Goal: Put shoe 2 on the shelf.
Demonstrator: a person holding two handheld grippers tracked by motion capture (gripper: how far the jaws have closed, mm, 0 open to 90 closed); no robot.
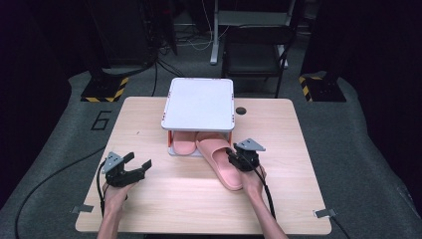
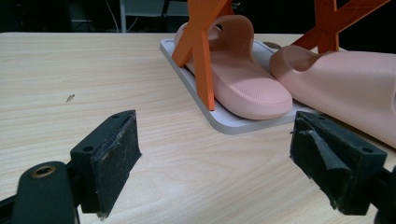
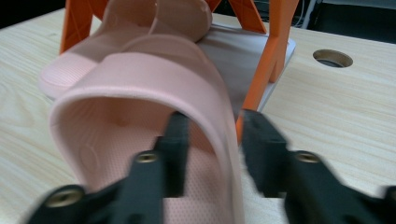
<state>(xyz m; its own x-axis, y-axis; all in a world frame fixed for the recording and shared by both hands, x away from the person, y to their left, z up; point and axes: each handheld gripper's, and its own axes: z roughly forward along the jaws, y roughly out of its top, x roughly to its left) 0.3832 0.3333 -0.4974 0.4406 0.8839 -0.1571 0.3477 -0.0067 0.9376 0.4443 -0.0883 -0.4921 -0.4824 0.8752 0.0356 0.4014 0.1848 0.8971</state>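
Note:
A small rack with a white top (image 1: 199,102), orange legs (image 2: 201,60) and a grey base plate (image 3: 233,56) stands at the table's far middle. One pink slipper (image 1: 184,142) (image 2: 243,74) lies on the base plate under the top. A second pink slipper (image 1: 221,162) (image 3: 140,74) lies half out of the rack, heel toward me. My right gripper (image 1: 232,157) (image 3: 215,123) is open astride the strap's right edge, one jaw under the strap, one outside, pads not pressing. My left gripper (image 1: 139,160) (image 2: 215,135) rests open on bare wood at the left, holding nothing.
The wooden table (image 1: 164,199) has a round cable hole (image 1: 241,110) (image 3: 332,58) right of the rack. Behind the table stand a dark chair (image 1: 256,55) and equipment stands with yellow-black striped feet (image 1: 104,92). Cables trail from both grippers toward the near edge.

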